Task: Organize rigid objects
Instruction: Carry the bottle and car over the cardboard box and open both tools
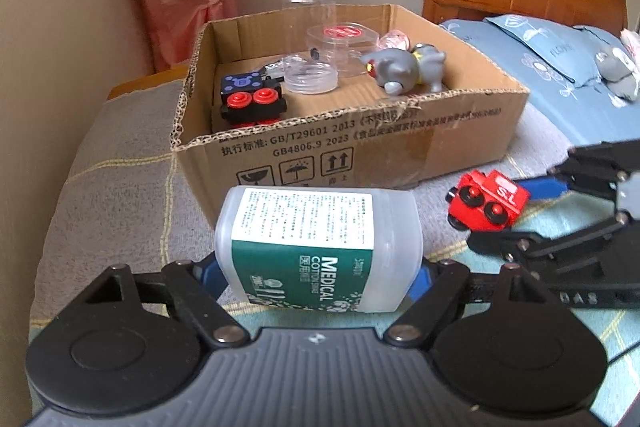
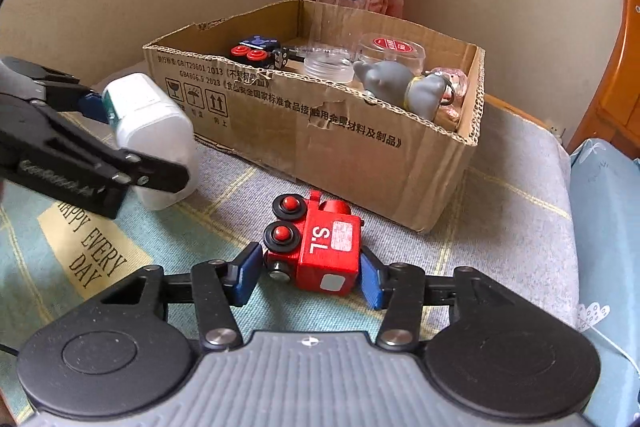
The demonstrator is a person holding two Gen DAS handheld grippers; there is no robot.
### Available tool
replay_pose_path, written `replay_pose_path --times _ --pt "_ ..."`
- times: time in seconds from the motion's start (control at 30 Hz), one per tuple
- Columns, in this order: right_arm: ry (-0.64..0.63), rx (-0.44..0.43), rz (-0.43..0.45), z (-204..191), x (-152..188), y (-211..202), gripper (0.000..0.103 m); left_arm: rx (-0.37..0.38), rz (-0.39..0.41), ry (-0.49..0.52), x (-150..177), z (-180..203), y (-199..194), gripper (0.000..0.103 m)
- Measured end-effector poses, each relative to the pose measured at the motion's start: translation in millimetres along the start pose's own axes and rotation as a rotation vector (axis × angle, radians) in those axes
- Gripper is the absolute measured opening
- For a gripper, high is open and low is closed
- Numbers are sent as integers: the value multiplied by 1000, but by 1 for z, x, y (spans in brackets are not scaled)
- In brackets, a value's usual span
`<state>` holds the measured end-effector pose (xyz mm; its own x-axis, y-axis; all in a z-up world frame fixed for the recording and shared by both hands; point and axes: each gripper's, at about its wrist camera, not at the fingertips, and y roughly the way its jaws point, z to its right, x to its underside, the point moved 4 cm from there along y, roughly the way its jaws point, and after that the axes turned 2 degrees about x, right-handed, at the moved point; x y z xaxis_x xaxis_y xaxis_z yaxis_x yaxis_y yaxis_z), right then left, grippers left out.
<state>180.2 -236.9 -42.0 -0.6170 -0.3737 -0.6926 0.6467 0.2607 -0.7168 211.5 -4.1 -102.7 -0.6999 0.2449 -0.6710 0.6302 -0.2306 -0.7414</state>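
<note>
An open cardboard box (image 1: 360,143) on the bed holds a black toy train (image 1: 252,103), clear plastic jars (image 1: 344,47) and a grey elephant figure (image 1: 404,67); just in front, the left tongs (image 1: 320,275) grip a cotton-swab bottle (image 1: 316,243), and the right tongs (image 2: 310,279) grip a red toy train (image 2: 320,247).

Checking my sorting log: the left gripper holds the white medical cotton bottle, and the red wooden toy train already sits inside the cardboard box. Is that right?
Not quite. The red wooden toy train is not inside the open cardboard box; it lies on the blanket in front of it, between the right gripper's jaws, as the right wrist view shows. The left gripper does hold the white medical cotton bottle.
</note>
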Motion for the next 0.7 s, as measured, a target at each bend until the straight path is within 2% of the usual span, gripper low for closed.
replay_pose_path --times 0.1,0.23,0.33,0.47,0.7 --pt "14 4 2 2 -4 3 61 4 -2 12 0 0 -2 82" --pt "17 1 -2 2 -8 5 61 27 -12 19 -1 0 -5 82" --pt "6 12 -14 1 -8 6 56 46 -27 37 -2 2 -8 82" --pt "-1 3 -8 0 -10 -5 54 82 -50 64 -4 6 -16 82" --pt "-22 -13 12 2 -14 -32 54 75 -38 127 -12 9 -35 82"
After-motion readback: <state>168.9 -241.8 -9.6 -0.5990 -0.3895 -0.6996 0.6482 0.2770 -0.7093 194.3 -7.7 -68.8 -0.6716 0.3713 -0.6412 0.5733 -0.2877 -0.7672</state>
